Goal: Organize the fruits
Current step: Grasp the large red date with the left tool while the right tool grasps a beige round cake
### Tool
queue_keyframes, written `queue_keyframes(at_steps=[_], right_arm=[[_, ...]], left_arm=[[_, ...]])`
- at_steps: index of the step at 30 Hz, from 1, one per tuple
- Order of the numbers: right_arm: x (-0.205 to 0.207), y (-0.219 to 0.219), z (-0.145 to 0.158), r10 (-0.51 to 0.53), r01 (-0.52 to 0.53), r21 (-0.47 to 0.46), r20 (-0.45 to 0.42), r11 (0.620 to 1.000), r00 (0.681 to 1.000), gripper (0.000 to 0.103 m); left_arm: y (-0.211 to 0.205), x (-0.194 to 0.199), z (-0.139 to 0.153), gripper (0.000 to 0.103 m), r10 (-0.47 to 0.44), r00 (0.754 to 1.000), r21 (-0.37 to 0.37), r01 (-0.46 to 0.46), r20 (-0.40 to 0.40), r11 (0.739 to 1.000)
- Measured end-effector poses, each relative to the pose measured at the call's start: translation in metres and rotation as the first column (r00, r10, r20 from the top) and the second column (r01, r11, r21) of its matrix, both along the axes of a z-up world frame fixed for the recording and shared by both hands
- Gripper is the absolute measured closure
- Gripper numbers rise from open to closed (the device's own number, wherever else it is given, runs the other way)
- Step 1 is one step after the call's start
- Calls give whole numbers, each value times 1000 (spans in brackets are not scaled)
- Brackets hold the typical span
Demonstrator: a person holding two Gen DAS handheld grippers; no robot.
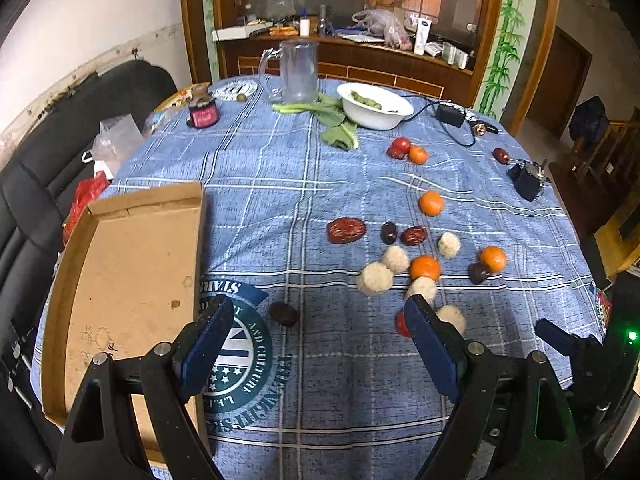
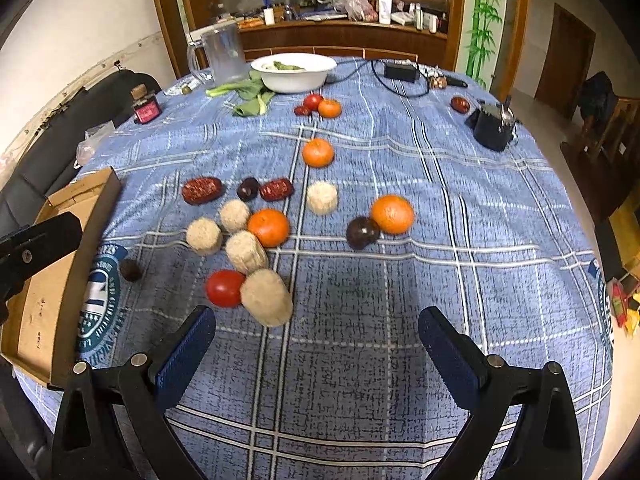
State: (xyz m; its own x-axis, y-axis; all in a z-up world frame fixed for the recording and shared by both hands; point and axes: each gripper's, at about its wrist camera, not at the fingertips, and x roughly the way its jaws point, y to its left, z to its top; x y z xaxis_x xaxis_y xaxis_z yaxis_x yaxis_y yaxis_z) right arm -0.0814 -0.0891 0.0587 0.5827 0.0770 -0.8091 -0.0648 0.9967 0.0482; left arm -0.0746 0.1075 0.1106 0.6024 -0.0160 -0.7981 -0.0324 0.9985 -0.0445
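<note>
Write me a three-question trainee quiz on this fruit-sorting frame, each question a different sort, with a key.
1. True or false: the shallow brown cardboard tray already holds fruit.
2. Multiple choice: what touches the round red tomato nearest the right gripper? A) a fuzzy beige ball B) the clear plastic jug C) the white ceramic bowl
3. Fill in: the left gripper is ____, with a small dark plum lying on the blue plaid tablecloth ahead, between its fingers.

Key: 1 false, nothing lies in it; 2 A; 3 open.
</note>
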Motion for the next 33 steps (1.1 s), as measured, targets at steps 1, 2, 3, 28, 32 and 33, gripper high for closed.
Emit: queue_keyframes(at_steps=[1, 2, 3, 28, 32, 33], right_arm=[[-1, -2, -2, -3, 3, 0, -2, 1000, 1000, 1], [-1, -3, -3, -4, 4, 2, -3, 1000, 1000, 1], [-2, -5, -4, -3, 3, 4, -3, 1000, 1000, 1], [25, 20, -26, 161, -158, 66, -54, 985, 985, 20], [33, 20, -30, 157, -152, 67, -62, 986, 986, 21], [34, 20, -30, 159, -154, 75, -59, 985, 986, 21]], left_arm=[[8, 3, -2, 16, 12, 1000, -7, -12, -3, 1000], [14, 4, -3, 16, 24, 1000, -14, -24, -6, 1000], [22, 7, -5, 16, 38, 999, -24, -39, -12, 999], [14, 93, -53, 36, -148, 980, -107, 134, -137, 985], [2, 123, -68, 36, -226, 961, -105, 211, -161, 972], [0, 127, -71, 36, -241, 957, -106, 226, -164, 968]])
